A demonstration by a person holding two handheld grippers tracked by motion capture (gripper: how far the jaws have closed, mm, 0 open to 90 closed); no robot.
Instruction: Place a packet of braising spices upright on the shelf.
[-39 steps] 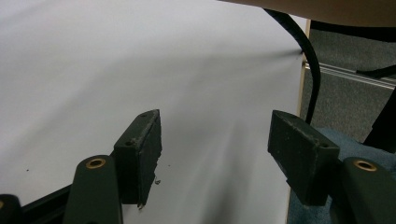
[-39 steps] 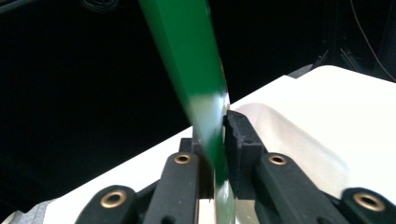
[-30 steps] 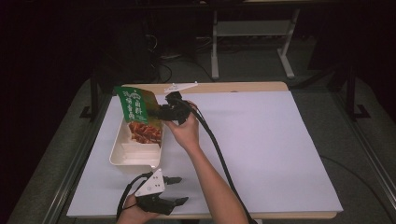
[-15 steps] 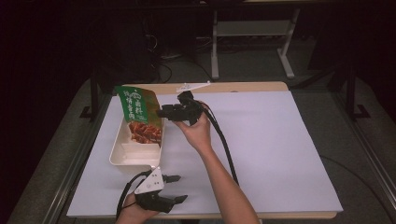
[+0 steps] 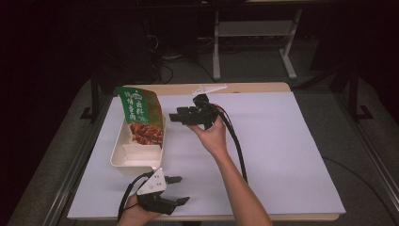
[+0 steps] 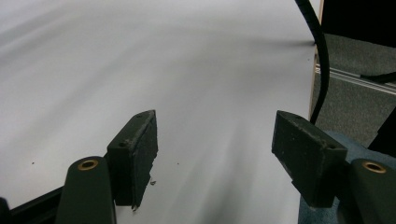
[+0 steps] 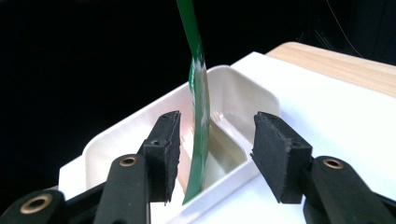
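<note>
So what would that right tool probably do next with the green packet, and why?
Probably draw a little farther back from the green packet. The right tool is open and apart from it, and the packet stands in the white tray, leaning on its far end, so the placing looks done. The left tool rests open near the table's front edge.

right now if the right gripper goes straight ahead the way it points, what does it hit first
Probably the green snack bag: it stands edge-on between the open jaws of the right gripper, propped in the white tray. Depth is unclear, so the tray's near rim could come first.
</note>
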